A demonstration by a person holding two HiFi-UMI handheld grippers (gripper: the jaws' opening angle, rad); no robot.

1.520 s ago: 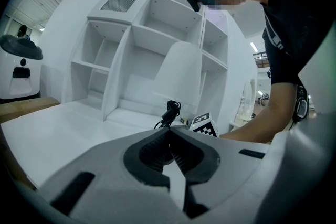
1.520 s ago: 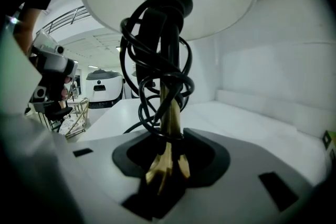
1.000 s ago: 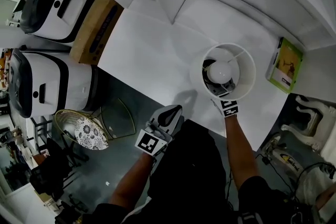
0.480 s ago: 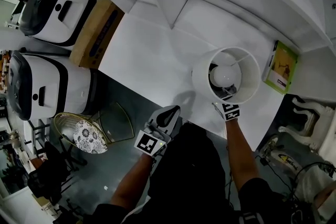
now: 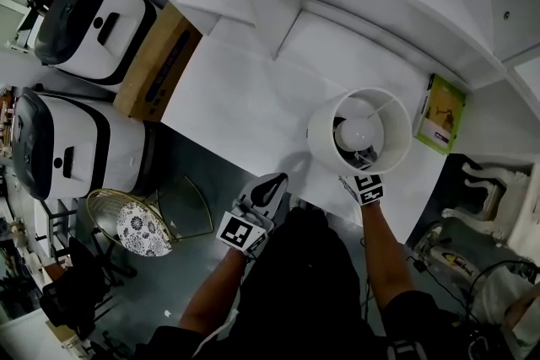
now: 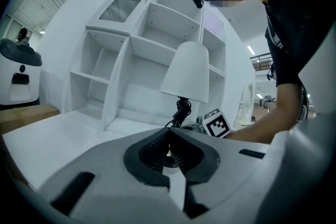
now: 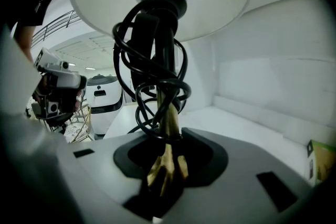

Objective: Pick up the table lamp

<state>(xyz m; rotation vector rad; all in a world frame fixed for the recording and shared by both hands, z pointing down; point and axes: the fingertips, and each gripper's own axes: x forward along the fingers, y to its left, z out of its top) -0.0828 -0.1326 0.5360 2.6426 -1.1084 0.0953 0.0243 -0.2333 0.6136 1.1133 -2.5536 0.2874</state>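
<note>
The right hand-held gripper [image 7: 167, 165] is clamped on the lamp [image 7: 165, 113]: its jaws are pressed against the thin brass stem [image 7: 169, 128], just under the coils of black cord [image 7: 152, 60] wound round the stem. In the head view this hand-held gripper [image 5: 360, 174] reaches under the white shade [image 5: 321, 135], and the lamp stands upright over the right end of the white surface [image 5: 245, 88], near its front edge, with a green book [image 5: 440, 114] just beside it. The lamp's base is hidden. The left hand-held gripper [image 6: 169, 152] has its jaws together on nothing and hangs off the front edge of the surface [image 5: 268, 188], well apart from the lamp [image 6: 185, 73]
</note>
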